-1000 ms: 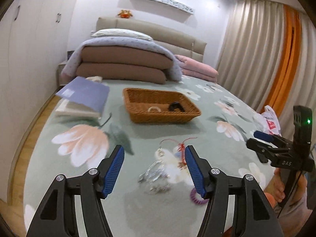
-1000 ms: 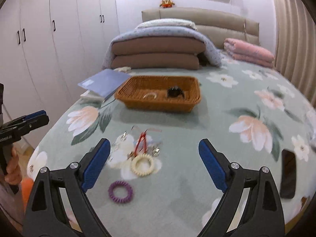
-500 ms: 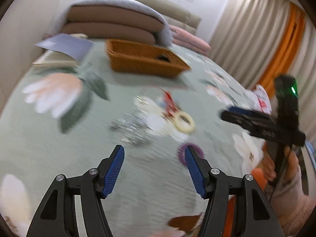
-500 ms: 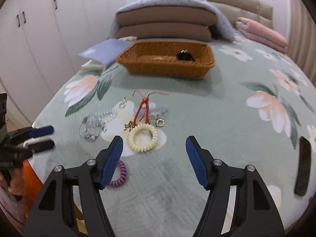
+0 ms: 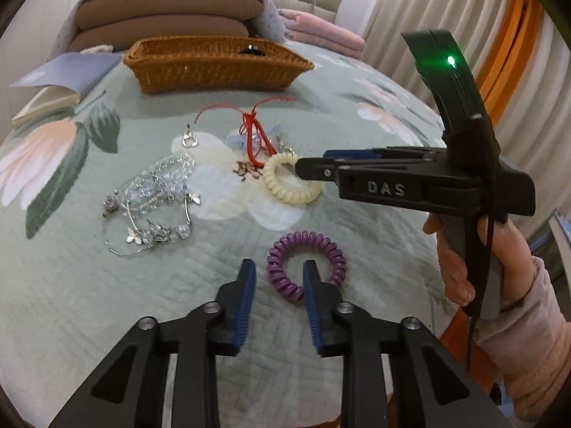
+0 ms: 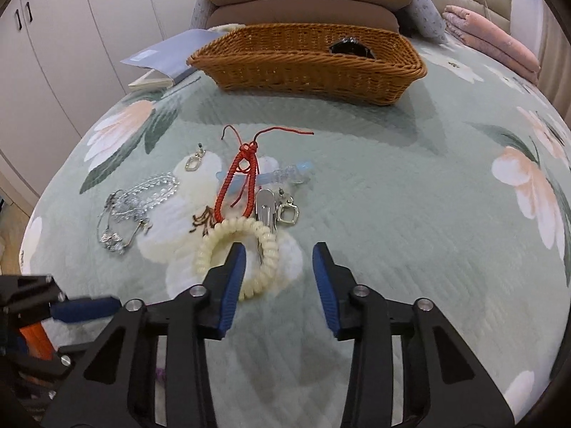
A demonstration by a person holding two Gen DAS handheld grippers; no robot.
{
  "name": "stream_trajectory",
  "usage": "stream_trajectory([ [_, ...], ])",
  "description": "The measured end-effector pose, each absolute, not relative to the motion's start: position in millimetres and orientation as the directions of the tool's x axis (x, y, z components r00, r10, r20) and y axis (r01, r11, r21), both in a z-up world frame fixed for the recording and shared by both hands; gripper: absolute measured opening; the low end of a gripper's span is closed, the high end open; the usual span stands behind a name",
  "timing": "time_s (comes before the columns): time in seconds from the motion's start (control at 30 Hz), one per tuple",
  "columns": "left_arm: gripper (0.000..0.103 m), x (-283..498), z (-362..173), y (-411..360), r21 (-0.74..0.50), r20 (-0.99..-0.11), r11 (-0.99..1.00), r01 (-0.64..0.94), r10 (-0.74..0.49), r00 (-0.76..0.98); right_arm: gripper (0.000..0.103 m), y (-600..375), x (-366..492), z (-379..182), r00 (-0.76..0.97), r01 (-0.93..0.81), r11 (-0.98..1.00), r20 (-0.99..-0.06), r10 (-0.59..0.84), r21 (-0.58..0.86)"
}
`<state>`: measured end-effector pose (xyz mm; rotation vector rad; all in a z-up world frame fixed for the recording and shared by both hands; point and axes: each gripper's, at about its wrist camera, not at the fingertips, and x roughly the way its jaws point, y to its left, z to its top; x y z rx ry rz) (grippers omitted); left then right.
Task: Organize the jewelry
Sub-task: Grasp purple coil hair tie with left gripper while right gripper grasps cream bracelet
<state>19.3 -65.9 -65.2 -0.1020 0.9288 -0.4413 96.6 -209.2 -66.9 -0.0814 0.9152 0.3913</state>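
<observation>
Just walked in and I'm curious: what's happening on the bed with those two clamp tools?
A person is tidying jewelry with a handheld gripper in each hand. The left gripper is open with its fingers straddling one side of a purple spiral hair tie. The right gripper is open around one side of a cream spiral hair tie. Neither tie is gripped yet. A red cord bracelet and silver chains lie loose on the bedspread; the wicker basket waits behind.
</observation>
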Motion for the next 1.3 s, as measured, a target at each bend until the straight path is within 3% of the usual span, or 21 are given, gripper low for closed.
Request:
stream_trajectory([
  [0.07,0.025,23,-69,-68,-0.277,-0.757,0.905,0.322,-0.412,0.507,0.029,-203,103,-73,0.533,-0.367,0.926,-0.794,0.291,0.093],
  [0.13,0.025,24,-71,-69,-0.271,-0.759,0.908,0.320,-0.406,0.509,0.019,-199,107,-77,0.533,-0.365,0.927,-0.797,0.283,0.085],
  [0.2,0.019,24,-71,-72,-0.260,-0.762,0.911,0.321,-0.398,0.511,0.012,-196,106,-77,0.539,-0.374,0.923,-0.790,0.293,0.087],
  [0.3,0.011,23,-72,-76,-0.234,-0.767,0.915,0.328,-0.381,0.516,0.012,-194,103,-75,0.554,-0.376,0.924,-0.784,0.281,0.066],
  [0.97,0.010,22,-30,-43,-0.287,-0.675,0.904,0.318,-0.426,0.602,0.011,-223,72,-17,0.633,-0.392,0.918,-0.705,0.322,0.067],
  [1.2,0.010,23,-37,-39,-0.308,-0.681,0.894,0.324,-0.445,0.582,0.012,-249,91,-44,0.538,-0.362,0.901,-0.736,0.411,0.238],
  [1.3,0.010,25,-41,-39,-0.317,-0.683,0.891,0.325,-0.453,0.573,0.012,-248,97,-60,0.494,-0.356,0.902,-0.770,0.404,0.245],
])
